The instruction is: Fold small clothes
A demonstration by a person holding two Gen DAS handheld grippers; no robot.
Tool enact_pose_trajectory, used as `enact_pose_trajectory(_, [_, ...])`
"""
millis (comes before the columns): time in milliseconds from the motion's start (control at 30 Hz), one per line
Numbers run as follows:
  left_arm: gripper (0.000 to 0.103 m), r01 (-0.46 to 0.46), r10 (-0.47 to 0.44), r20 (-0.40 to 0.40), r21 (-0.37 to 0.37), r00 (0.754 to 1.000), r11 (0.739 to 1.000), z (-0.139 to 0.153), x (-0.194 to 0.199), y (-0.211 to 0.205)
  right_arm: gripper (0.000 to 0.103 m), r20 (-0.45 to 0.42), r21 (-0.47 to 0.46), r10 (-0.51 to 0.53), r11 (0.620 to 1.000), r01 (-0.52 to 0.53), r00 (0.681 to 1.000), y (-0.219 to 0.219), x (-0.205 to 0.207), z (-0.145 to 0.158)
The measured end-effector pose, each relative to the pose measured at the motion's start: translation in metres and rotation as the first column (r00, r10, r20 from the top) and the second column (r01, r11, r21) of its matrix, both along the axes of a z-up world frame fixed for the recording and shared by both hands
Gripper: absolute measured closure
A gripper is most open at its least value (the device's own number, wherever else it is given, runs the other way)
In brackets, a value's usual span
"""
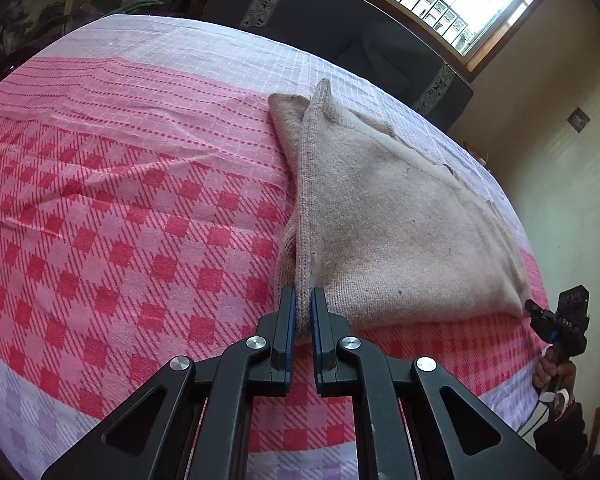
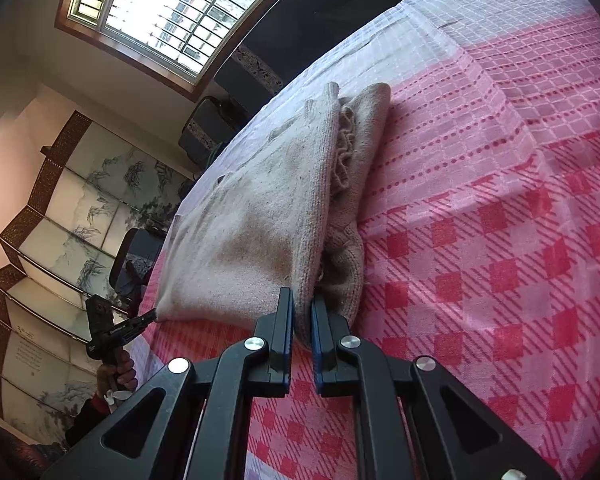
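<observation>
Near the bed's [image 1: 120,208] front edge, my left gripper [image 1: 302,312] and right gripper [image 2: 302,312] each pinch a near corner of the sweater [image 1: 388,220]: soft, light, floppy knit, best held by its edges.

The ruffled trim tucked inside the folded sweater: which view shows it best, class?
The right wrist view: the sweater opens toward it, exposing the ruffled trim between the layers. The left wrist view shows only the sweater's smooth top and knitted edge; the trim is hidden.
</observation>
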State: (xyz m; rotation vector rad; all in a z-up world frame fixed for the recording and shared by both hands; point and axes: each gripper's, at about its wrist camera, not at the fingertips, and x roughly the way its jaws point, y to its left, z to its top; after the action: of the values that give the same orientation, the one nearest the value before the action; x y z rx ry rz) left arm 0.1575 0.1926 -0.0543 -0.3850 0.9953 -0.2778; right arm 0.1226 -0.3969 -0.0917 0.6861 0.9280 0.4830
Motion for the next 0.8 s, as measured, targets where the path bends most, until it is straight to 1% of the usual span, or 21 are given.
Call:
enact_pose_trajectory(100, [0.096,0.004,-0.004,-0.002,-0.006,1.0,1.0,0.0,-0.001,0.002,0.094,-0.016,-0.003,0.013,1.0,-0.013,1.0,0.001,0.002,-0.002])
enact_pose_trajectory(167, [0.096,0.007,-0.007,0.0,0.006,1.0,1.0,0.0,-0.001,0.002,0.094,-0.026,-0.018,0.021,1.0,-0.022,0.999,0.002,0.002,-0.003])
enact_pose_trajectory(267, [0.095,0.009,-0.009,-0.003,0.021,1.0,1.0,0.002,0.0,0.0,0.095,-0.05,-0.003,0.017,1.0,-0.018,0.999,-0.001,0.002,-0.007])
enact_pose_trajectory(333, [0.093,-0.008,0.008,-0.008,0.016,1.0,1.0,0.003,0.002,0.003,0.096,-0.061,0.013,0.013,1.0,-0.012,0.998,-0.005,0.002,-0.01])
enact_pose_trajectory(433, [0.091,-0.036,0.035,-0.012,-0.013,0.999,0.999,0.008,0.006,0.011,0.095,-0.049,-0.003,0.009,1.0,-0.01,0.999,-0.006,0.0,-0.008])
enact_pose_trajectory(467, [0.091,-0.051,0.051,0.004,-0.002,0.999,0.999,0.012,0.004,0.012,0.093,-0.04,-0.011,-0.002,1.0,0.002,0.999,-0.008,-0.002,-0.007])
enact_pose_trajectory(567, [0.089,-0.093,0.087,0.085,0.076,0.993,0.993,0.034,-0.005,0.006,0.091,-0.007,-0.02,-0.066,0.998,0.066,0.998,-0.018,-0.008,0.004])
enact_pose_trajectory(633, [0.084,-0.083,0.073,0.124,0.079,0.99,0.993,0.047,-0.009,-0.003,0.091,0.053,-0.04,-0.105,0.993,0.107,0.993,-0.021,-0.015,0.018])
enact_pose_trajectory(700, [0.082,-0.044,0.034,0.158,0.057,0.987,0.997,0.057,-0.01,-0.019,0.091,0.119,-0.048,-0.104,0.993,0.11,0.987,-0.015,-0.019,0.035])
enact_pose_trajectory(733, [0.082,-0.005,-0.003,0.174,0.045,0.985,0.999,0.06,-0.009,-0.031,0.091,0.148,-0.052,-0.082,0.995,0.09,0.986,-0.007,-0.018,0.044])
enact_pose_trajectory(767, [0.082,0.036,-0.044,0.184,0.047,0.982,0.998,0.06,-0.006,-0.046,0.091,0.167,-0.068,-0.048,0.996,0.061,0.985,0.004,-0.016,0.05])
enact_pose_trajectory(800, [0.082,0.069,-0.08,0.187,0.065,0.979,0.996,0.059,-0.002,-0.061,0.091,0.177,-0.099,-0.014,0.995,0.032,0.984,0.017,-0.013,0.054])
